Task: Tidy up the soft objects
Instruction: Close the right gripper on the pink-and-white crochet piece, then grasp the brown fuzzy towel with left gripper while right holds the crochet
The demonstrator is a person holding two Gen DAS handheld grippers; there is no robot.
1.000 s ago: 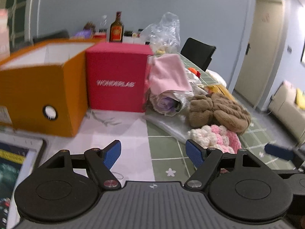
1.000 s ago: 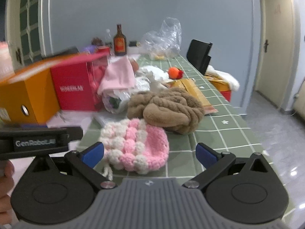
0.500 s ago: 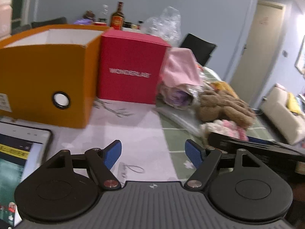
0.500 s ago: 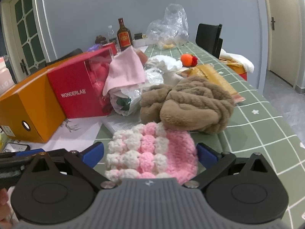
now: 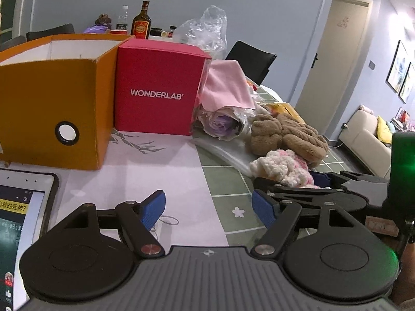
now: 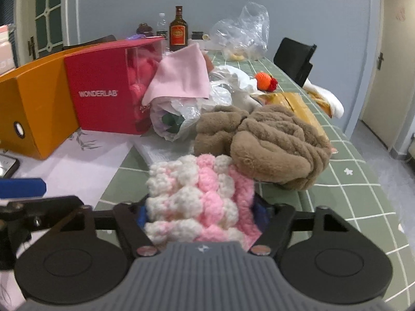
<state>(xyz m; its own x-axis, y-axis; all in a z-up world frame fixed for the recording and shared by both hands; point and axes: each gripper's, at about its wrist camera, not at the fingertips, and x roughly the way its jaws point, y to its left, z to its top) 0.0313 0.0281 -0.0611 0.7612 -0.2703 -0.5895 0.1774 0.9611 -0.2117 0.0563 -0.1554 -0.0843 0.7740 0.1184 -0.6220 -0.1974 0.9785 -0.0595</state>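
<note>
A pink-and-white crocheted piece (image 6: 199,197) lies on the green checked table, and my right gripper (image 6: 201,213) is closed around its near end, the blue pads pressed into the yarn. It also shows in the left wrist view (image 5: 281,164), with the right gripper (image 5: 319,181) on it. A brown fluffy knit bundle (image 6: 269,145) lies just behind it. My left gripper (image 5: 208,208) is open and empty above the pale mat. An open orange box (image 5: 52,108) stands at the left.
A red WONDERLAB box (image 5: 158,88) stands beside the orange box. A pink cloth (image 6: 181,77) drapes over wrapped flowers (image 6: 173,119). A tablet (image 5: 20,223) lies at the near left. A bottle (image 6: 178,32), plastic bags and an orange crochet ball (image 6: 264,80) sit farther back.
My right gripper has moved forward onto the pink-and-white crocheted piece and closed on it. My left gripper has shifted left and stayed open.
</note>
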